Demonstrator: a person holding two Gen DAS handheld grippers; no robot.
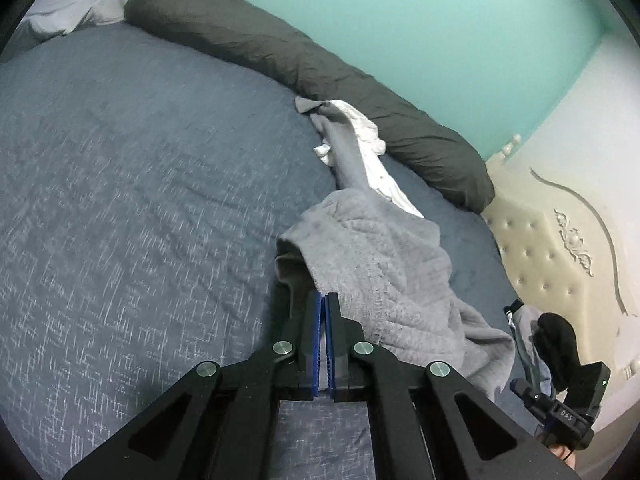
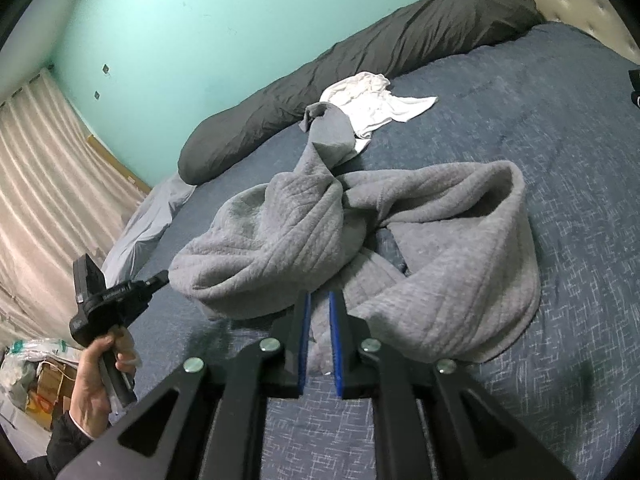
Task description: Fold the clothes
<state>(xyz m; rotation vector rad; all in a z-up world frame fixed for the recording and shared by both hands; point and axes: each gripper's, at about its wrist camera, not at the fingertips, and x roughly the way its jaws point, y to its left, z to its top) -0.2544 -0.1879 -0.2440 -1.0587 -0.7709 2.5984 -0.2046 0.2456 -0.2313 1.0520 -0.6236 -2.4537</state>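
Grey quilted garment [image 2: 360, 236], bunched on the blue bedspread [image 2: 560, 128], one sleeve reaching toward 12 o'clock onto a white garment [image 2: 376, 104]. Left gripper [image 1: 323, 300]: jaws clenched together, nothing visibly between the pads, tips at the garment's near edge. Right gripper [image 2: 318, 300]: jaws slightly parted with grey cloth between them; grip cannot be told. Dark bolster [image 2: 360, 60] at 12 o'clock.
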